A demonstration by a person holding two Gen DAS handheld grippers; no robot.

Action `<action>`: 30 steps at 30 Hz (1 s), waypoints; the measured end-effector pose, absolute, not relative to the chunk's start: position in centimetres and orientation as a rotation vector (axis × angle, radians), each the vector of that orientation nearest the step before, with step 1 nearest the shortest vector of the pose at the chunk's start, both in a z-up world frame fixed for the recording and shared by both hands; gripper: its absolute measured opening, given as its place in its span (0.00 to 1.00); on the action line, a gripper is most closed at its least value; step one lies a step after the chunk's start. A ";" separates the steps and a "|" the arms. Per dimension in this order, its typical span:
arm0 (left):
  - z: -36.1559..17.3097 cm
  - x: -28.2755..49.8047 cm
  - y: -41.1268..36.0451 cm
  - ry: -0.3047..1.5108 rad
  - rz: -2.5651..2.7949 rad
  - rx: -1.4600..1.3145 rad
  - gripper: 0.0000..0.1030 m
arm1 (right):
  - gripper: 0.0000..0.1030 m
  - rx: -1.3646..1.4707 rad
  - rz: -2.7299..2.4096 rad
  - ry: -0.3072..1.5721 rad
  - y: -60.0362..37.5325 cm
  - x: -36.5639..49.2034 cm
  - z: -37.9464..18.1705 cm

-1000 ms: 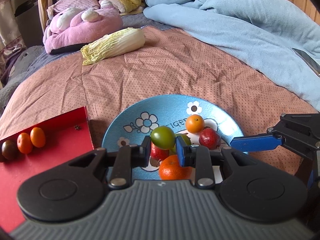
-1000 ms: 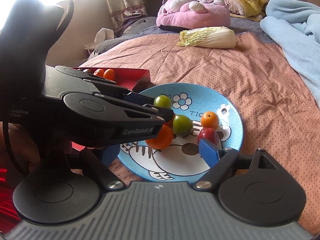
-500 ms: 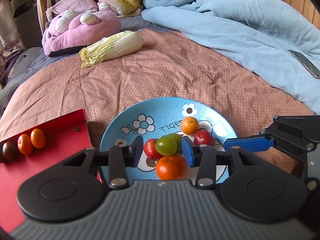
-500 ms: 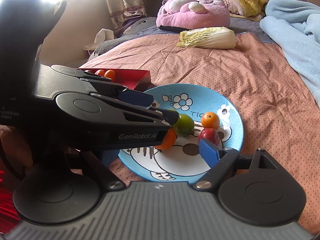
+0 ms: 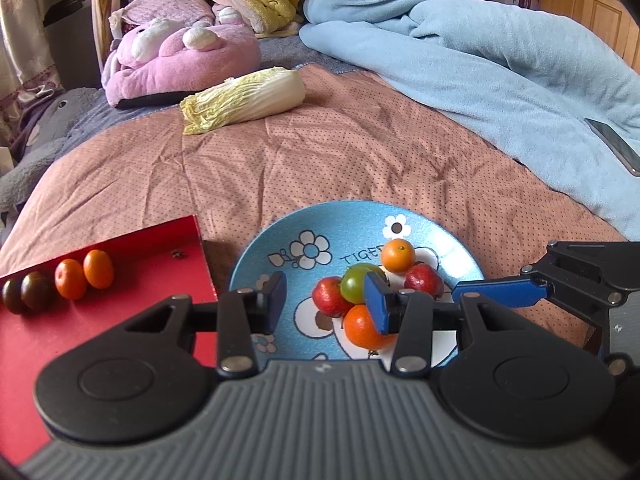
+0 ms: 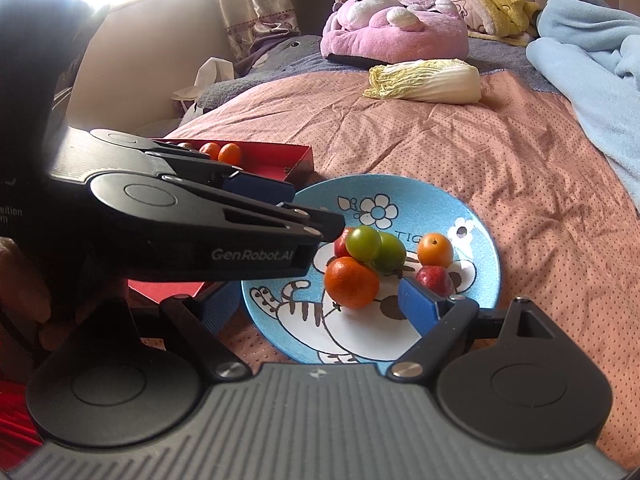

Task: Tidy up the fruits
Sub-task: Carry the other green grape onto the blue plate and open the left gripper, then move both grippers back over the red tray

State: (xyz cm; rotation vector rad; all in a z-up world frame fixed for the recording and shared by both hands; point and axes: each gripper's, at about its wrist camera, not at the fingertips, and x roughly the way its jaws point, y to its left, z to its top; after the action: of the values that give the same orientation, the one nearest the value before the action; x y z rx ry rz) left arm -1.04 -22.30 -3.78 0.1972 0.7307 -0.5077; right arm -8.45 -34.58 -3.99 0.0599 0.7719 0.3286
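Fruit cluster sits right of centre on the blue plate [image 5: 280,240], which lies on the dotted pink bedspread [image 5: 320,152]. Members: a large orange mandarin [image 6: 351,282] nearest the cameras, two green tomatoes, one [image 6: 363,243] riding on top of the pile and the other [image 6: 389,252] just behind it, a red fruit [image 5: 329,302] on the left, a second red fruit [image 5: 424,278] on the right, and a small orange one [image 6: 435,249] at the far side by the lettering. All touch or nearly touch; the top green one looks only loosely seated, so I judge it may roll if nudged.

Left gripper [image 5: 326,300]: jaws spread wide, nothing between them. It hangs just over the near-left part of the plate, its right finger [image 5: 376,308] overlapping the mandarin and green tomato in the left wrist view; contact cannot be confirmed.

Right gripper [image 6: 316,308]: also spread wide, empty, low at the plate's near rim. Likely waiting, perhaps placed to steady the plate.

Red tray [image 5: 140,264] lies just beside the plate on the left. It carries a row along its far edge: two dark tomatoes [image 5: 26,296], then two small orange fruits [image 5: 84,278]. Grouping by colour suggests sorting from plate to tray; most fruit remains on the plate.

Further off: a napa cabbage [image 5: 244,100], a pink plush [image 5: 180,60], a blue blanket [image 5: 500,60].
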 end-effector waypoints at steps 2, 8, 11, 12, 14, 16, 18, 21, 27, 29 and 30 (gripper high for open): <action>-3.5 -1.1 -21.8 0.724 -0.507 0.189 0.44 | 0.87 0.057 0.332 0.768 -34.4 -8.4 -3.8; -2.7 -0.8 -20.0 0.706 -0.487 0.166 0.44 | 0.87 0.044 0.338 0.758 -33.7 -8.1 -3.1; -2.4 -0.5 -19.2 0.702 -0.471 0.156 0.44 | 0.87 0.037 0.343 0.758 -33.3 -8.0 -2.9; -2.4 -0.4 -18.9 0.702 -0.468 0.152 0.44 | 0.87 0.034 0.345 0.758 -33.2 -7.9 -2.9; -2.3 -0.3 -18.4 0.703 -0.460 0.144 0.44 | 0.87 0.031 0.348 0.758 -32.8 -7.8 -2.7; -2.4 -0.2 -17.9 0.704 -0.451 0.136 0.44 | 0.87 0.028 0.351 0.759 -32.5 -7.6 -2.7; -2.4 -0.1 -17.4 0.708 -0.444 0.128 0.44 | 0.87 0.029 0.353 0.760 -32.1 -7.5 -2.6; -2.5 0.0 -16.5 0.710 -0.427 0.123 0.45 | 0.87 0.034 0.362 0.760 -31.5 -7.2 -2.4; -2.7 0.9 -14.0 0.725 -0.358 0.101 0.45 | 0.87 0.026 0.392 0.759 -29.5 -6.4 -2.1; -2.7 1.2 -13.0 0.727 -0.334 0.093 0.45 | 0.87 0.018 0.404 0.761 -28.7 -6.2 -2.0; -2.7 1.5 -12.4 0.729 -0.317 0.090 0.45 | 0.87 0.015 0.410 0.761 -28.3 -6.0 -2.0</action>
State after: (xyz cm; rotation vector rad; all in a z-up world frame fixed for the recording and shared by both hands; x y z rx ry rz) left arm 1.49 -12.40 -2.70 0.0896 0.7292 -0.3173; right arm -6.05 -28.26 -1.99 0.0154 0.7609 0.4102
